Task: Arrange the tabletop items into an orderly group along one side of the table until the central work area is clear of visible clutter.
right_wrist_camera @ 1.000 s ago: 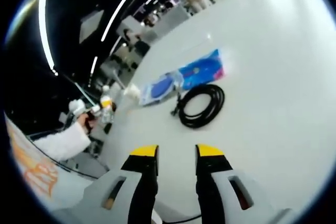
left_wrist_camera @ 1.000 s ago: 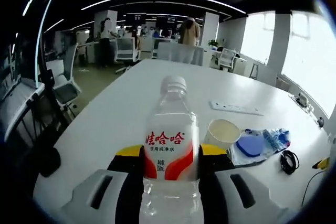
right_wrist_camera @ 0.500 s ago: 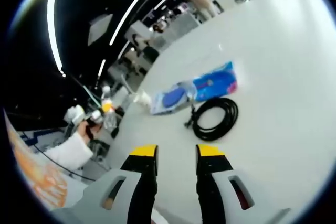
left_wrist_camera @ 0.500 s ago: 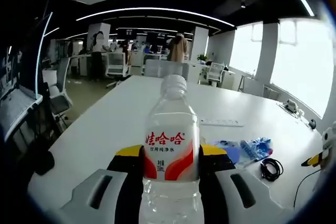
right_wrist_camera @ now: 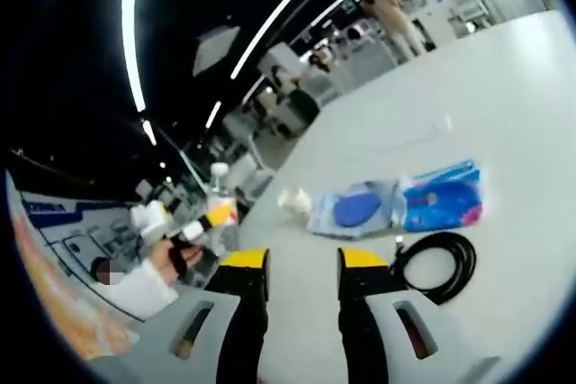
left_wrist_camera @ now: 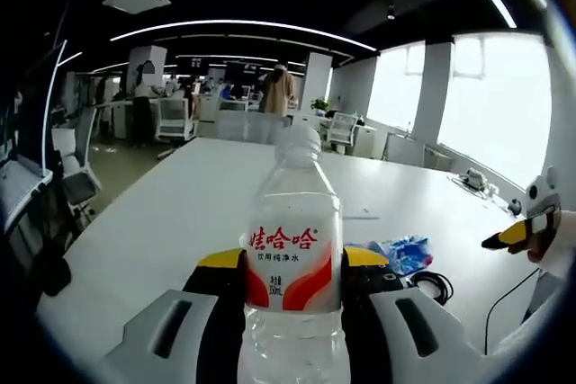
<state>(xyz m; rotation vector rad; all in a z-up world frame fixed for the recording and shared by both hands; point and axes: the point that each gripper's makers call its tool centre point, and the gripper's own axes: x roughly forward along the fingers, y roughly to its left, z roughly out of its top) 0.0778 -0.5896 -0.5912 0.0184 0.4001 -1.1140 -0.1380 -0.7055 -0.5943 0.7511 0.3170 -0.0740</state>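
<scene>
A clear water bottle (left_wrist_camera: 292, 249) with a red and white label stands upright between the jaws of my left gripper (left_wrist_camera: 293, 258), which is shut on it above the white table (left_wrist_camera: 162, 222). The right gripper view also catches that bottle (right_wrist_camera: 219, 193), held in the left gripper (right_wrist_camera: 209, 219) by a hand (right_wrist_camera: 176, 254). My right gripper (right_wrist_camera: 303, 259) hovers open over the table with nothing between its jaws. Ahead of it lie a coiled black cable (right_wrist_camera: 438, 260), blue packets (right_wrist_camera: 443, 200), a blue pouch (right_wrist_camera: 355, 210) and a paper cup (right_wrist_camera: 292, 200).
In the left gripper view the blue packets (left_wrist_camera: 405, 253) and the cable (left_wrist_camera: 433, 287) lie right of the bottle, with a white power strip (left_wrist_camera: 360, 216) farther back. The right gripper's yellow tip (left_wrist_camera: 513, 233) enters from the right. Office chairs and people stand beyond the table's far end.
Both cameras have shifted. The left view has turned so the cup slid out of sight and the right gripper came in at the right edge. The right view has levelled, bringing the cable closer.
</scene>
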